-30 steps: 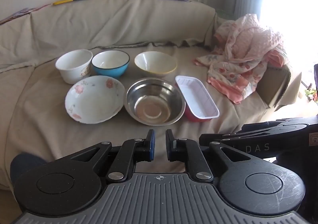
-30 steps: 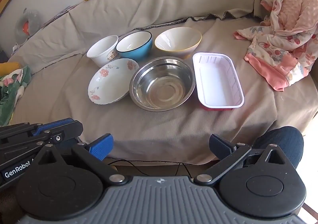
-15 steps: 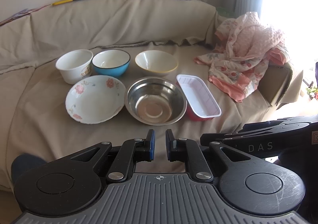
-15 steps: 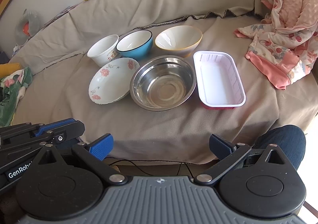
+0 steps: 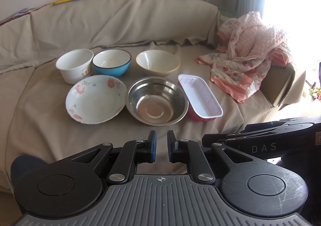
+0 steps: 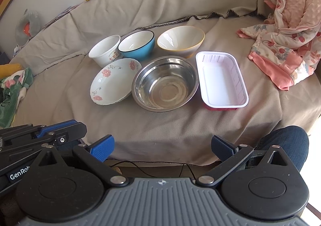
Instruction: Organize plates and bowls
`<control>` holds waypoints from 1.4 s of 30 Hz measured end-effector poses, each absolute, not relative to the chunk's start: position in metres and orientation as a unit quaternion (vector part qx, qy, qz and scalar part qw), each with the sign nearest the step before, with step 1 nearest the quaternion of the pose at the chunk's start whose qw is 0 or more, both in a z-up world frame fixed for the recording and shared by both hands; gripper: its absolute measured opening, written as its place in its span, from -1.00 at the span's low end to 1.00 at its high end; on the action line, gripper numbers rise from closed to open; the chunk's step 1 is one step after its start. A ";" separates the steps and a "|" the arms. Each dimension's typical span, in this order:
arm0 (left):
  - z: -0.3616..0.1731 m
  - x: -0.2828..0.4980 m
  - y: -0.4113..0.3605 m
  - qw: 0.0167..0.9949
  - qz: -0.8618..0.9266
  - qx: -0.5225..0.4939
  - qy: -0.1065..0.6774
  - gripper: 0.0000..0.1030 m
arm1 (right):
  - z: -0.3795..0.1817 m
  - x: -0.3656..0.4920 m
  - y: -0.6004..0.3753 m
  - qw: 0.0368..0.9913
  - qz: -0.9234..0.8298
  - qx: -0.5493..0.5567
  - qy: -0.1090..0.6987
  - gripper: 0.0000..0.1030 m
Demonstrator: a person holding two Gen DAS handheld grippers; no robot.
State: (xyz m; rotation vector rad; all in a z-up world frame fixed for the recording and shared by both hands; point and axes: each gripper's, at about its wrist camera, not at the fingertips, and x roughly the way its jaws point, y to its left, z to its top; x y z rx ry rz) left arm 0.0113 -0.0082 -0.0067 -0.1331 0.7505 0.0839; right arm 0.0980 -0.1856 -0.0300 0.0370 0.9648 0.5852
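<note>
With the left tool (image 5: 161,146) drawn nearly together on nothing and the right tool (image 6: 162,146) spread wide, the steel bowl (image 6: 165,83) sits mid-sofa between flowered plate (image 6: 114,81) and plastic tray (image 6: 221,80), likely light, rigid and slick, best pinched at its rim.

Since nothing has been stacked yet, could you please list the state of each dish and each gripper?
white cup bowl: upright, empty
blue bowl: upright, empty
yellow-rimmed bowl: upright, empty
floral plate: empty, tilted, resting against the steel bowl
steel bowl: upright, empty
white tray: upright, empty
left gripper: shut, holding nothing
right gripper: open, holding nothing
</note>
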 end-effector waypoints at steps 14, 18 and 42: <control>-0.007 0.012 -0.006 0.926 0.039 -0.067 0.369 -0.75 | -0.032 0.097 -0.185 0.843 0.278 0.018 0.459 0.99; -0.007 0.012 -0.006 0.926 0.039 -0.068 0.369 -0.75 | -0.032 0.097 -0.185 0.843 0.278 0.018 0.459 0.99; -0.009 0.012 -0.007 0.926 0.036 -0.071 0.370 -0.75 | -0.032 0.100 -0.185 0.841 0.279 0.019 0.462 0.99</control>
